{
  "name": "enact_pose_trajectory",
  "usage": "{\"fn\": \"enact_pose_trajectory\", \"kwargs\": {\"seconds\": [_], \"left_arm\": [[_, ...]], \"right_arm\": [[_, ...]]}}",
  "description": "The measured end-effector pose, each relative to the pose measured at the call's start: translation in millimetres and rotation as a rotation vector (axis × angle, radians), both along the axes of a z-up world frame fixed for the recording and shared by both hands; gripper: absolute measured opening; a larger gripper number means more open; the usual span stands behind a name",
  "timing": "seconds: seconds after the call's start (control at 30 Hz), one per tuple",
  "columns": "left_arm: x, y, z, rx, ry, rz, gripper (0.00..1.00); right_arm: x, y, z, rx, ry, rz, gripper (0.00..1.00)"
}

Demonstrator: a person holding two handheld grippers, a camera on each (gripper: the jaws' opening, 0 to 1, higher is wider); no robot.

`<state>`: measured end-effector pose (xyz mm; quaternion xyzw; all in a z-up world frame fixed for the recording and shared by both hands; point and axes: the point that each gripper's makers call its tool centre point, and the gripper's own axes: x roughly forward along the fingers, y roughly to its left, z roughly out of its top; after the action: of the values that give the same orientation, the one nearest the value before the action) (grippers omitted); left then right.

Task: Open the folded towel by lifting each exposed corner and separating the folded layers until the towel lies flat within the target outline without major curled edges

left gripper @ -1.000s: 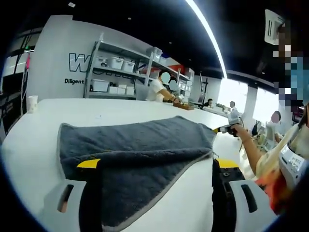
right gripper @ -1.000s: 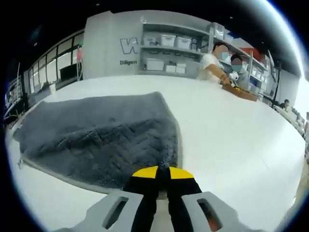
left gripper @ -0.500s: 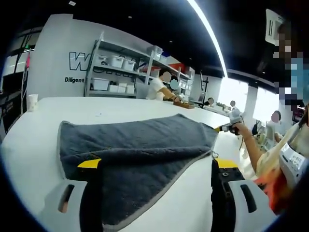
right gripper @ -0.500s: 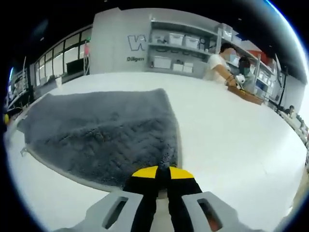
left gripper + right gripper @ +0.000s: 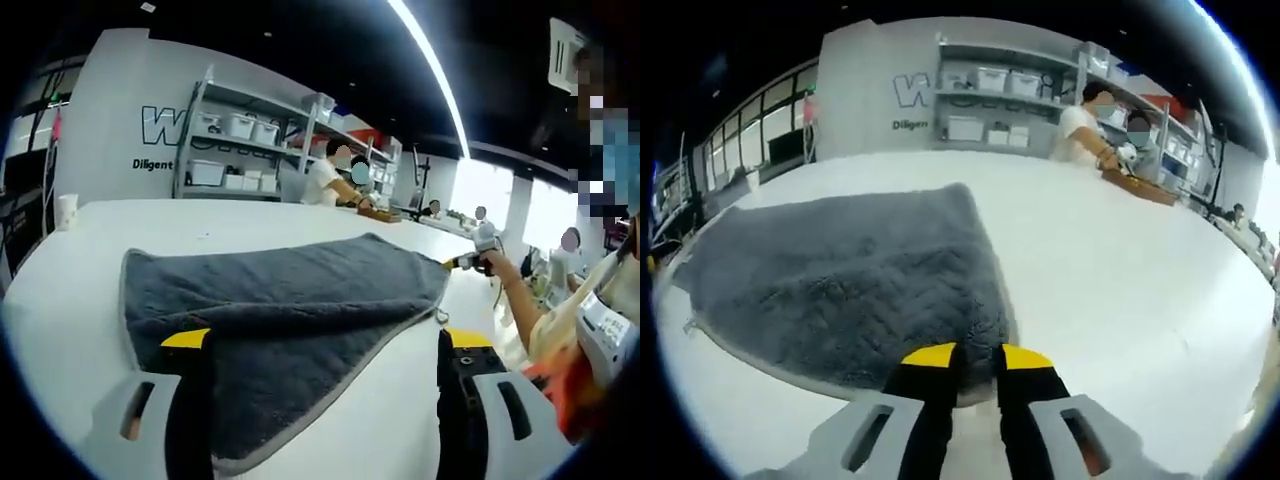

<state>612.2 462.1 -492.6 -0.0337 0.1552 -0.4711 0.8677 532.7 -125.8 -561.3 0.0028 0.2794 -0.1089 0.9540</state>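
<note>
The wall lettering [image 5: 157,126] read a large "W" above "Diligen"; 1 grey towel [image 5: 285,310] lay spread on the white table [image 5: 1120,280]; shelves [image 5: 1000,100] held several white bins; the left gripper [image 5: 325,352] stood spread wide over the towel; the right gripper [image 5: 975,357] was slightly parted at the towel's near corner.

Dark grey plush towel [image 5: 850,275]: woven chevron texture, lighter grey bound edge [image 5: 330,405]. Smooth white counter [image 5: 1120,290]. Left tool [image 5: 325,345]: black jaws, yellow tips, pale grey body. Right tool [image 5: 976,358]: same black, yellow, grey. Grey metal shelving [image 5: 240,140], white bins.
</note>
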Motion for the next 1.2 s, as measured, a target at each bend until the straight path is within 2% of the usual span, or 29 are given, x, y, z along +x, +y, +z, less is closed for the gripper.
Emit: {"fn": "enact_pose_trajectory", "kwargs": {"seconds": [0.1, 0.17, 0.23, 0.33, 0.47, 0.57, 0.67, 0.8, 0.87, 1.03, 1.2], "left_arm": [[0.0, 2, 0.3, -0.001, 0.001, 0.005, 0.90], [-0.3, 3, 0.6, -0.001, 0.000, 0.007, 0.90], [-0.4, 5, 0.9, -0.001, -0.001, 0.009, 0.90], [-1.0, 8, 0.8, 0.000, -0.002, 0.017, 0.90], [-0.3, 14, 0.4, -0.003, 0.000, 0.033, 0.90], [0.1, 17, -0.7, -0.004, 0.005, 0.044, 0.90], [-0.5, 21, -2.3, 0.006, 0.008, 0.054, 0.90], [-1.5, 26, -0.2, 0.004, 0.005, 0.068, 0.90], [-1.5, 28, 0.0, 0.004, 0.004, 0.076, 0.89], [-2.5, 33, -2.9, 0.016, 0.008, 0.093, 0.89], [-4.6, 39, -8.1, 0.035, 0.016, 0.112, 0.88]], "right_arm": [[-6, -6, 2.5, -0.044, 0.000, -0.063, 0.25], [-8, -6, 4.9, -0.042, -0.010, -0.073, 0.30], [-8, -4, 11.6, -0.022, -0.048, -0.082, 0.35], [-10, 4, 17.5, -0.004, -0.062, -0.072, 0.49], [-10, 21, 20.5, 0.001, -0.045, -0.023, 0.64], [-7, 48, 20.7, 0.020, -0.028, 0.067, 0.75], [-6, 66, 23.4, 0.029, -0.031, 0.083, 0.89], [-4, 81, 28.8, -0.014, -0.018, 0.131, 0.93], [-1, 89, 33.3, -0.017, -0.027, 0.153, 0.99], [5, 114, 47.5, -0.028, -0.064, 0.219, 0.99], [9, 122, 56.5, -0.038, -0.084, 0.238, 0.99]]}}
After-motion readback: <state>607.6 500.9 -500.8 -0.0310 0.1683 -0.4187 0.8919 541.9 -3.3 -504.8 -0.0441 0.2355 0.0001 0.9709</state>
